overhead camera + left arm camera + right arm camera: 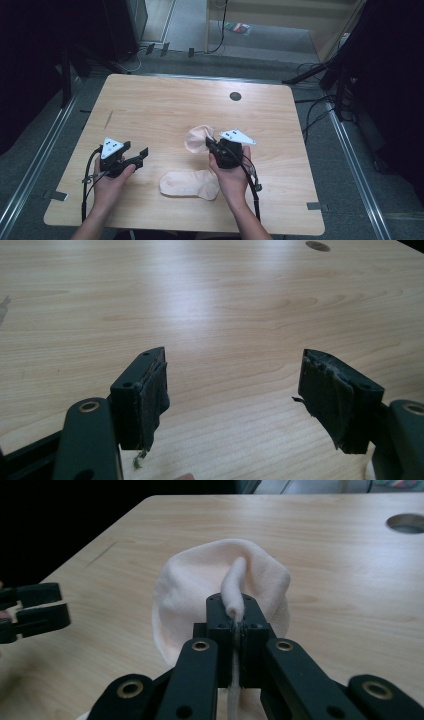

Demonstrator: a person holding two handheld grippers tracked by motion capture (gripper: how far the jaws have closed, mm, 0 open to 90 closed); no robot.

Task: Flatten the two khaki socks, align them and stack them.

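Note:
A pale peach sock (197, 137) hangs bunched above the wooden table (165, 102), with my right gripper (210, 143) shut on a fold of it. In the right gripper view the jaws (235, 622) are pressed together on that fold, and the sock (200, 580) puffs out beyond them. A second peach sock (190, 184) lies flat on the table, just left of the right wrist. My left gripper (136, 151) hovers at the front left, open, with nothing between its jaws (232, 395) but bare wood. It also appears at the left edge of the right gripper view (30, 611).
A round dark hole (235, 96) sits in the table's far middle. Dark stands and cables (320, 107) surround the table on the floor. Metal rails run along both sides.

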